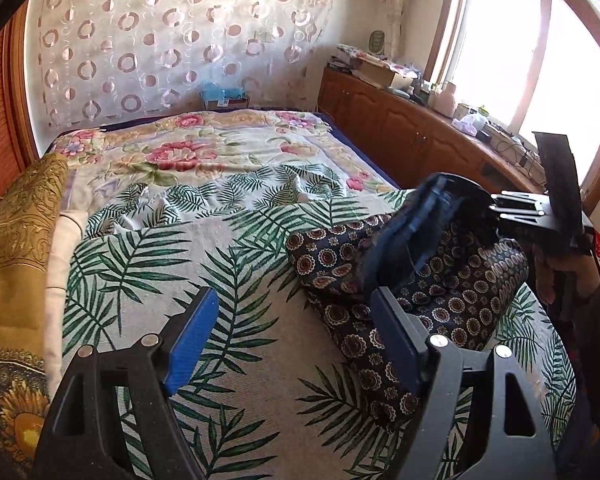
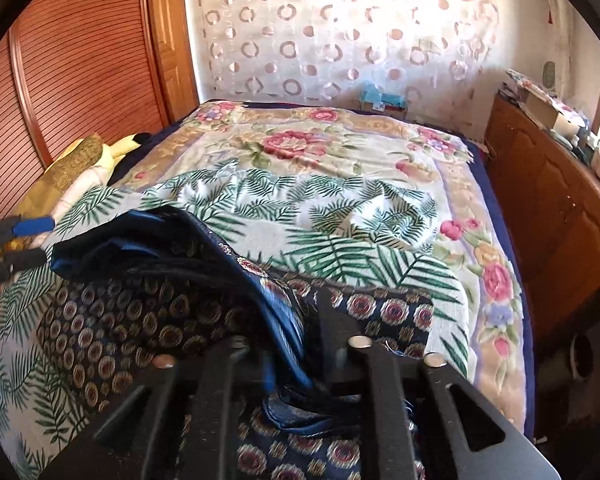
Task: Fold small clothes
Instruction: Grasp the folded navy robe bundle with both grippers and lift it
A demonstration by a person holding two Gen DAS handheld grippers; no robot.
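A dark navy garment (image 1: 452, 304) printed with round medallions lies bunched on the palm-leaf sheet (image 1: 148, 264). My left gripper (image 1: 296, 344) hovers open over the sheet. Its right finger is next to the garment's left edge, and nothing is between its blue pads (image 1: 192, 340). A fold of the garment showing plain blue lining (image 1: 416, 232) stands raised at my right gripper's tip. In the right wrist view, my right gripper (image 2: 284, 320) has its jaws partly apart. The garment (image 2: 112, 312) passes between them, blurred, and hides the fingertips.
The sheet covers a floral bedspread (image 1: 188, 152) on a bed. Yellow and cream bedding (image 1: 16, 240) is piled along the left side. A wooden cabinet (image 1: 400, 128) with clutter runs along the right under a window. A person's hand (image 1: 560, 276) holds the right gripper.
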